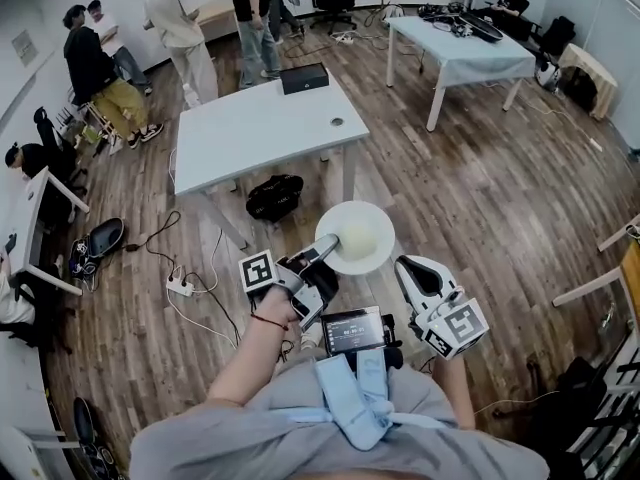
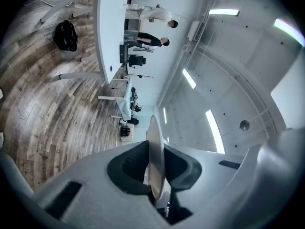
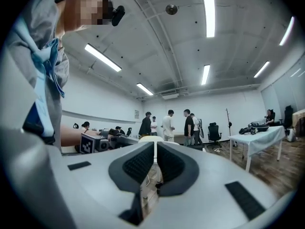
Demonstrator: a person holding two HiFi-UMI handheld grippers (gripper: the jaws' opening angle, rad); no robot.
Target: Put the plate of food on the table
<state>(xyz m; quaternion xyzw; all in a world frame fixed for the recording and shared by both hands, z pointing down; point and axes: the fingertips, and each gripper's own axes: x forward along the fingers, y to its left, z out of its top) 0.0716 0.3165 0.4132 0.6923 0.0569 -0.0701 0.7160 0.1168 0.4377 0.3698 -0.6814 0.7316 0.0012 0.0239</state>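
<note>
A white plate (image 1: 358, 236) with a pale round piece of food (image 1: 355, 234) on it hangs level over the wooden floor, short of the table. My left gripper (image 1: 325, 249) is shut on the plate's near-left rim. In the left gripper view the plate (image 2: 155, 161) shows edge-on, pinched between the dark pads. The pale table (image 1: 262, 128) stands further ahead and to the left. My right gripper (image 1: 404, 266) hovers just right of the plate, shut with nothing in it. In the right gripper view its pads (image 3: 138, 165) nearly touch, and the plate (image 3: 151, 138) peeks over them.
A black box (image 1: 303, 78) and a small round item (image 1: 337, 122) sit on the table. A black backpack (image 1: 274, 197) lies on the floor under its near edge. A power strip (image 1: 180, 286) and cables lie left. Several people stand beyond the table; a second table (image 1: 462, 50) stands far right.
</note>
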